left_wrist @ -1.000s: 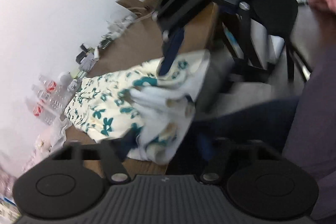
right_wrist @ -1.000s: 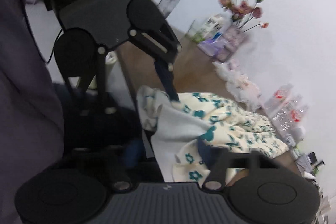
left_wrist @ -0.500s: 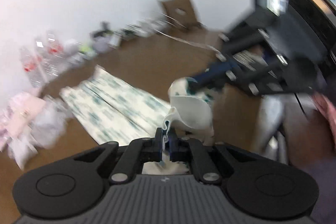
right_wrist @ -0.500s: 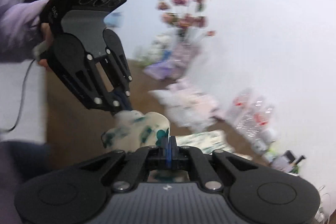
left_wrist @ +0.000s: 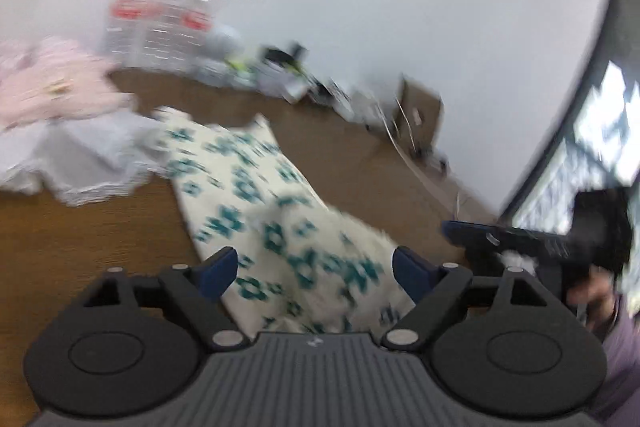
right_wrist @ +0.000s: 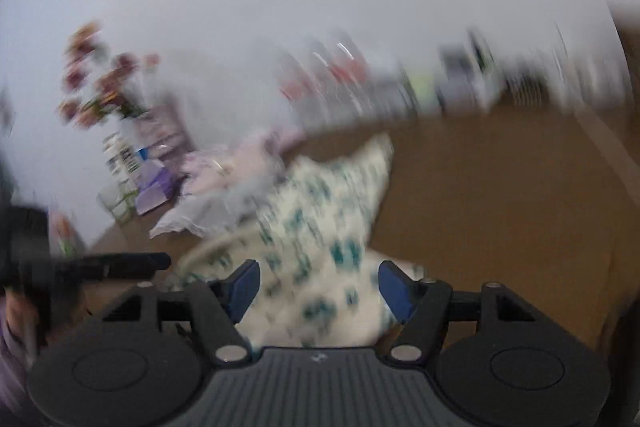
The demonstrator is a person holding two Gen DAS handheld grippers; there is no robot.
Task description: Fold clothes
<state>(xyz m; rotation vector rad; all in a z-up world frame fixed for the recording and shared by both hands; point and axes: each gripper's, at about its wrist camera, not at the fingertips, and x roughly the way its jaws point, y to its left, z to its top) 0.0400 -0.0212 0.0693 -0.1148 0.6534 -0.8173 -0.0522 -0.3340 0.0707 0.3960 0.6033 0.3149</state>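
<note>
A cream cloth with teal flowers (left_wrist: 256,195) lies spread on the brown table (left_wrist: 80,227), reaching from the far clutter to just under both cameras. My left gripper (left_wrist: 316,267) hovers over its near end, jaws opening, and the blue pads stand wide of the fabric. In the right wrist view the same cloth (right_wrist: 320,211) runs below my right gripper (right_wrist: 318,285), whose jaws are also opening with no pad pressing on it. The right gripper's fingers (left_wrist: 472,231) show at the right edge of the left view, with a hand behind them. Both views are blurred.
Water bottles (left_wrist: 160,23) stand by the far wall, beside small clutter and a cardboard box (left_wrist: 420,111). Pink clothing (left_wrist: 52,87) and a white garment (left_wrist: 80,163) lie left of the cloth. Flowers (right_wrist: 100,87) and purple packets (right_wrist: 156,187) stand far left. A window (left_wrist: 600,131) is on the right.
Half a second ago both grippers were shut on the cloth's raised edge. Both have since let go and opened, the cloth has dropped onto the table, and both views have rolled upright.
</note>
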